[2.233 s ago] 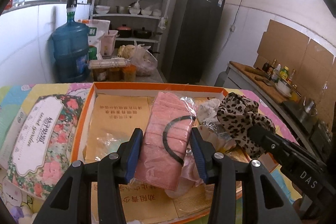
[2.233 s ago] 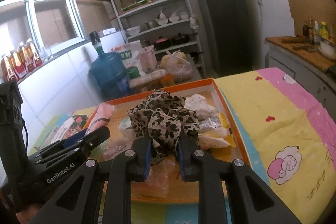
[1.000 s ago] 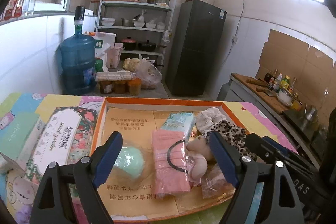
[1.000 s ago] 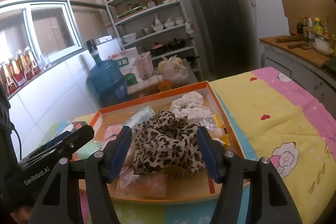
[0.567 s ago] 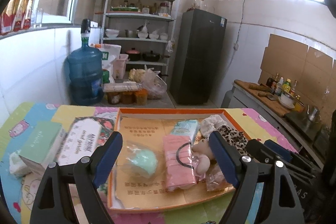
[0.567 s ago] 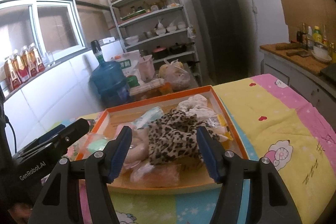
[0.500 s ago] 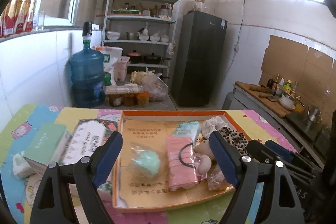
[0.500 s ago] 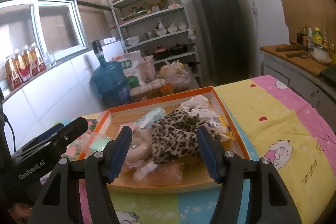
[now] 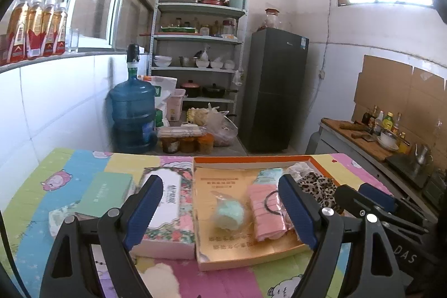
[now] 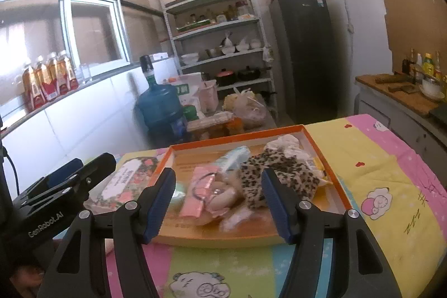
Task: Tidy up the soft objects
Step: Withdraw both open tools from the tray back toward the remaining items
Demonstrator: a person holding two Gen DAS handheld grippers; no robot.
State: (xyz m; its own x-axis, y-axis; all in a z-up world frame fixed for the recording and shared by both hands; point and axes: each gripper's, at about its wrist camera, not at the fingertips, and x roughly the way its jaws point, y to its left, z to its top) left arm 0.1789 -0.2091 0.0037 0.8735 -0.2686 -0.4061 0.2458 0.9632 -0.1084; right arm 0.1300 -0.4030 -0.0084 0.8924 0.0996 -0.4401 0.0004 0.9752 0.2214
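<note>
An orange-rimmed tray (image 9: pixel 251 159) (image 10: pixel 329 158) lies on the cartoon-print table cover and holds the soft things. In it are a pink bagged pack with a black hair band (image 9: pixel 265 211) (image 10: pixel 199 194), a mint-green bagged ball (image 9: pixel 229 214), a leopard-print cloth (image 9: pixel 315 186) (image 10: pixel 279 169), a pale plush toy (image 10: pixel 223 197), a light blue pack (image 9: pixel 266 175) (image 10: pixel 234 155) and a white frilly cloth (image 10: pixel 285 143). My left gripper (image 9: pixel 220 211) is open and empty, held back above the tray's near edge. My right gripper (image 10: pixel 218 200) is open and empty too, nearer than the tray.
A floral tissue box (image 9: pixel 170 211) (image 10: pixel 123 186) and a green box (image 9: pixel 104 194) lie left of the tray. Beyond the table stand a blue water jug (image 9: pixel 133 113), a shelf rack (image 9: pixel 199 52), a dark fridge (image 9: pixel 275 91) and a counter with bottles (image 9: pixel 374 127).
Both grippers let go of the pink pack and the leopard cloth, opened, and have drawn back and up from the tray. The tray looks smaller and farther; more of the table shows.
</note>
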